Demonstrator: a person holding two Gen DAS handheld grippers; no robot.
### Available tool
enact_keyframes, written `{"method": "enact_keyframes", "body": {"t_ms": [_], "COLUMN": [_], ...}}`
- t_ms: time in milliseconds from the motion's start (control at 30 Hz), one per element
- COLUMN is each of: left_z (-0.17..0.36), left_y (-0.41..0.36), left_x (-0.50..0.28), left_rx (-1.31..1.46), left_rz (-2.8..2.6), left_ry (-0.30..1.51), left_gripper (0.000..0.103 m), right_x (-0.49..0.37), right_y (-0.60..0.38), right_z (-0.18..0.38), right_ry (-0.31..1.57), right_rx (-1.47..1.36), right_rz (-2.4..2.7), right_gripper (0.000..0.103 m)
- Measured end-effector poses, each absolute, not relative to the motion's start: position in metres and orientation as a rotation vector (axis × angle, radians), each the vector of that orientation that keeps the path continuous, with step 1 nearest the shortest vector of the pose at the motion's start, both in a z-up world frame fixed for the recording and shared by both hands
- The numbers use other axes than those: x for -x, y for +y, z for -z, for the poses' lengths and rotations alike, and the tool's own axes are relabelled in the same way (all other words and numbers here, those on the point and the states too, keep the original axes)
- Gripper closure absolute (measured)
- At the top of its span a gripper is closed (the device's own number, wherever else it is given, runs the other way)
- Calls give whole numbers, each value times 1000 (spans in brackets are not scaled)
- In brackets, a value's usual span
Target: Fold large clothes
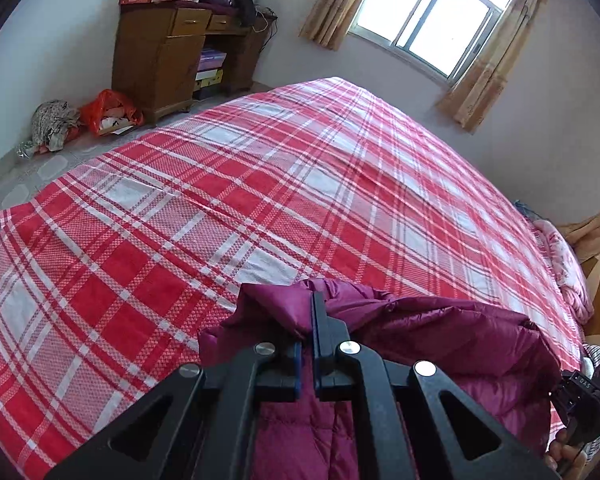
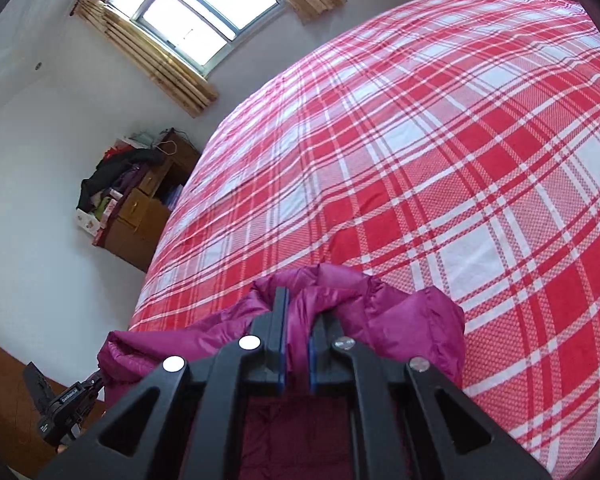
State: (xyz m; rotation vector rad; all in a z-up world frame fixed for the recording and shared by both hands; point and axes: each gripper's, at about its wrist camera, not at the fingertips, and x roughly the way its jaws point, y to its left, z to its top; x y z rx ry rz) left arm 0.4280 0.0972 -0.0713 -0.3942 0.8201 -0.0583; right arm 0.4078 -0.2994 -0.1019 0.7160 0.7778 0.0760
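Observation:
A magenta padded jacket (image 1: 440, 332) hangs between both grippers over the near edge of the bed. My left gripper (image 1: 313, 312) is shut on a bunched fold of it, the fabric pinched between the black fingers. In the right wrist view the same jacket (image 2: 404, 320) bulges around my right gripper (image 2: 296, 312), which is shut on a thick fold of it. The other gripper shows at the frame edge in each view: the right one (image 1: 584, 396) and the left one (image 2: 66, 404). Most of the jacket below the jaws is hidden by the gripper bodies.
The bed carries a red and white plaid cover (image 1: 260, 184). A pink quilt (image 1: 568, 264) lies at its head. A wooden cabinet (image 1: 168, 52) piled with clothes stands by the wall, with bags (image 1: 108, 112) on the floor. A curtained window (image 1: 432, 12) is behind the bed.

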Motion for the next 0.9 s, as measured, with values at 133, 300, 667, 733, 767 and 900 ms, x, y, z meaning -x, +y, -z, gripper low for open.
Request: {"method": "enact_keyframes", "body": {"t_ms": [133, 300, 667, 733, 767, 900], "left_z": [95, 102, 27, 19, 17, 12], "left_y": [93, 105, 148, 140, 135, 127], "left_x": [-441, -448, -408, -399, -396, -395], "left_rx": [382, 471, 441, 344, 322, 315], "left_rz": [28, 95, 157, 138, 161, 160], "left_ry": [884, 894, 787, 754, 748, 754], "left_gripper": [99, 99, 97, 96, 95, 95], "right_x": [-418, -417, -344, -342, -345, -364], "right_y": [-297, -296, -334, -313, -296, -212], "right_z": [118, 125, 32, 13, 8, 6], "right_ry": [823, 815, 487, 510, 536, 610], "right_rx": [-683, -674, -663, -542, -460, -91], "right_rz": [-25, -42, 21, 17, -4, -53], "right_gripper": [91, 88, 9, 13, 21, 49]}}
